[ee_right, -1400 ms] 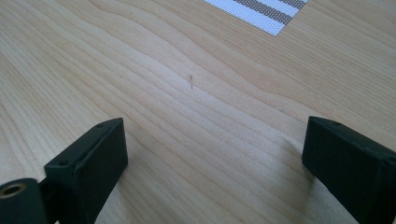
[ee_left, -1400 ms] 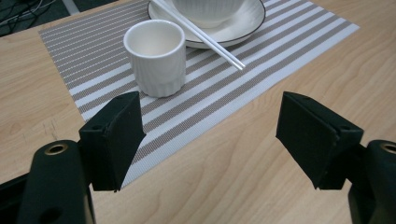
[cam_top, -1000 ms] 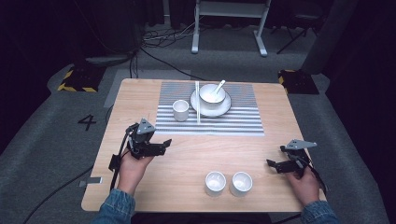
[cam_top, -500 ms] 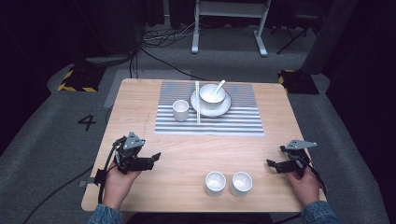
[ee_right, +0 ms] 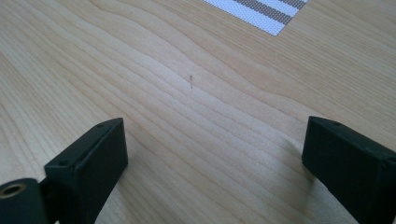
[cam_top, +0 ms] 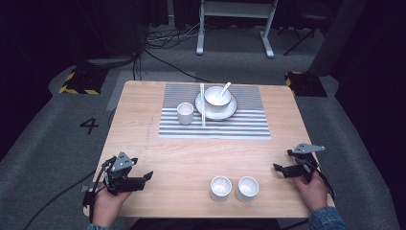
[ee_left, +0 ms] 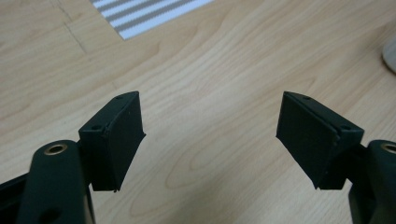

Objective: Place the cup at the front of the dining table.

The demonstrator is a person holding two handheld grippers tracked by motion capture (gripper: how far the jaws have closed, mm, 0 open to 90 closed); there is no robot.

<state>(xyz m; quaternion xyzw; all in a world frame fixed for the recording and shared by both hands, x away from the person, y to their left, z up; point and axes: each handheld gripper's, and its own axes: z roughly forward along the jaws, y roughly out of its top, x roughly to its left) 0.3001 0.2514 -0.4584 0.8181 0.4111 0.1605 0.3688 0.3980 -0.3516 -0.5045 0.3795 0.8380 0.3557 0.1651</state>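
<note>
My left gripper (cam_top: 143, 178) rests low over the wooden table (cam_top: 158, 158) near its front left corner, held by a hand, jaws open with bare wood between them (ee_left: 210, 126). My right gripper (cam_top: 282, 168) sits near the front right edge, also open and empty (ee_right: 212, 154). Two small white cups (cam_top: 220, 188) (cam_top: 247, 188) stand side by side at the front middle, between the grippers. On the striped placemat (cam_top: 239, 124) at the back sit a white cup (cam_top: 185, 113), chopsticks (cam_top: 202, 110) and a bowl with a spoon (cam_top: 218, 96) on a plate (cam_top: 230, 111).
A corner of the placemat (ee_left: 140, 11) shows at the top of the left gripper view, and another corner (ee_right: 261, 11) in the right gripper view. Cables (cam_top: 57, 201) trail off the table's left side. A metal stand (cam_top: 234, 24) is on the floor behind the table.
My left gripper has moved toward the front left corner of the table and sunk lower. The right gripper has stayed in place.
</note>
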